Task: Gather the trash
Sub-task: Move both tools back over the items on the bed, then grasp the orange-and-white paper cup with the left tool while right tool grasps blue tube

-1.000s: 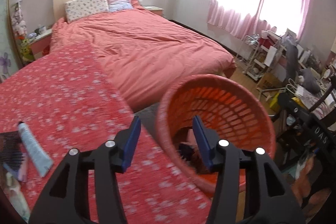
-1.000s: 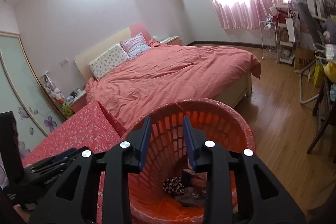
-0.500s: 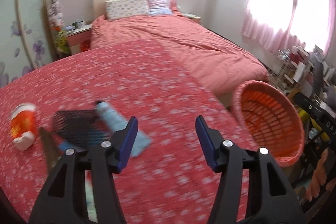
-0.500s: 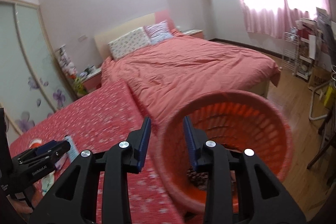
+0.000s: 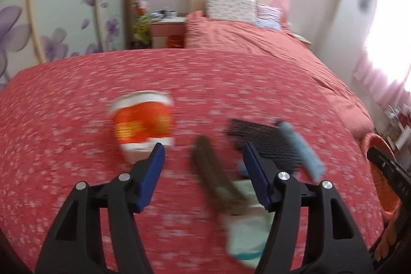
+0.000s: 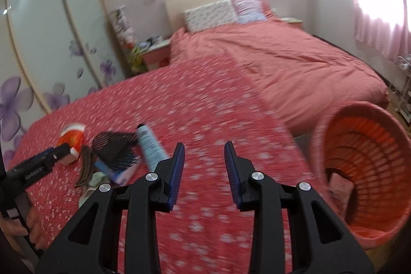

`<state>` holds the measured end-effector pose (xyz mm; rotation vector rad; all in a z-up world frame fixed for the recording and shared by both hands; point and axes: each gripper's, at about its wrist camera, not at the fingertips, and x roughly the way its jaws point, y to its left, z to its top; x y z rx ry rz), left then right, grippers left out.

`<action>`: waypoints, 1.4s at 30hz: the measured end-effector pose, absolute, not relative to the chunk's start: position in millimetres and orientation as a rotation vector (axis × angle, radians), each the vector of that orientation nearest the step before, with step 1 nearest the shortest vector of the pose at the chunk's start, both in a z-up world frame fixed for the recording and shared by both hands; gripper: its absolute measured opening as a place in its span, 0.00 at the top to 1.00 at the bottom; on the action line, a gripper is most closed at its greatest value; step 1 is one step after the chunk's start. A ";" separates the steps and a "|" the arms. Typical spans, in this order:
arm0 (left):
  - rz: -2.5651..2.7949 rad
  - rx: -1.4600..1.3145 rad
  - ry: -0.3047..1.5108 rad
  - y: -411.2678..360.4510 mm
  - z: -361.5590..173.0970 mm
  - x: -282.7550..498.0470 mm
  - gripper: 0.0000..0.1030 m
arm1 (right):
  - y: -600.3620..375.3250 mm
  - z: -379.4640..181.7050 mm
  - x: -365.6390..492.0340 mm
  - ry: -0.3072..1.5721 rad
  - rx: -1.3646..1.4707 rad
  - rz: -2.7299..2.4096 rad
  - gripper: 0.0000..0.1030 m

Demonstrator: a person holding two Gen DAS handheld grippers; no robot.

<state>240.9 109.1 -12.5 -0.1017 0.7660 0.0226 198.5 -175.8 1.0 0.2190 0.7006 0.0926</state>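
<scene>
An orange-red paper cup (image 5: 143, 125) lies on its side on the red flowered tablecloth (image 5: 64, 145). To its right lie a brown strip (image 5: 213, 176), a black mesh brush (image 5: 264, 143), a light blue tube (image 5: 300, 148) and a pale green packet (image 5: 246, 230). My left gripper (image 5: 203, 153) hovers over the strip; its jaws are opening and the pads touch nothing. My right gripper (image 6: 204, 148) is open and empty above bare cloth, right of the tube (image 6: 151, 148). The orange trash basket (image 6: 359, 158) stands at the right, with some trash at its bottom.
A bed with a pink cover (image 6: 295, 63) lies beyond the table. A nightstand (image 5: 167, 30) and flowered wardrobe doors (image 6: 46, 43) stand at the back left. A hand (image 6: 25, 222) holds the left gripper (image 6: 46, 163). Pink curtains (image 6: 380, 37) hang at the right.
Both grippers have swung left, away from the basket and over the table. The cup, brush and tube now sit in front of the left gripper, whose jaws have widened.
</scene>
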 end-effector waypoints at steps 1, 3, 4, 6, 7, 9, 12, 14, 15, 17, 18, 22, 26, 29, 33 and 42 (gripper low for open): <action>0.043 -0.105 0.765 120.1 -12.9 240.9 0.38 | -166.2 -1.8 205.0 0.717 0.209 0.112 0.68; 0.071 -0.109 0.764 135.3 -13.8 239.9 0.36 | -151.2 -6.0 215.0 0.741 0.187 0.137 0.68; 0.083 -0.114 0.765 142.2 -15.0 238.9 0.35 | -140.3 -9.0 220.8 0.755 0.164 0.149 0.68; 0.099 -0.126 0.771 154.3 -17.7 238.4 0.35 | -127.3 -12.9 229.5 0.774 0.125 0.166 0.68; 0.106 -0.133 0.775 160.4 -19.3 238.3 0.34 | -120.2 -16.4 234.6 0.787 0.101 0.172 0.68; 0.113 -0.146 0.784 167.2 -22.7 236.7 0.33 | -111.8 -23.0 243.0 0.818 0.076 0.180 0.68; 0.113 -0.158 0.797 173.8 -28.4 237.8 0.32 | -106.3 -28.7 247.8 0.854 0.063 0.198 0.68; 0.112 -0.159 0.799 173.8 -31.5 238.0 0.31 | -101.2 -31.0 248.6 0.861 0.029 0.196 0.65; 0.112 -0.160 0.800 175.2 -32.1 238.4 0.30 | -99.7 -31.4 249.3 0.862 0.011 0.195 0.63; 0.111 -0.166 0.800 175.5 -32.7 239.4 0.29 | -95.4 -31.9 254.2 0.871 0.004 0.194 0.63; 0.110 -0.169 0.802 176.3 -33.2 240.8 0.28 | -93.7 -32.5 255.6 0.874 0.001 0.193 0.63; 0.111 -0.181 0.806 175.3 -34.8 246.7 0.22 | -87.3 -36.5 268.2 0.895 0.000 0.195 0.63; 0.119 -0.172 0.815 170.5 -35.5 255.4 0.19 | -85.5 -36.8 274.9 0.897 0.012 0.197 0.63; 0.128 -0.167 0.823 168.0 -37.7 263.2 0.17 | -82.9 -36.8 277.7 0.892 0.007 0.198 0.63; 0.142 -0.166 0.845 164.1 -41.6 274.3 0.16 | -86.4 -37.0 278.1 0.888 0.023 0.189 0.70; 0.178 -0.152 0.885 160.4 -50.2 296.3 0.15 | -112.2 -39.6 274.3 0.885 0.094 0.091 0.69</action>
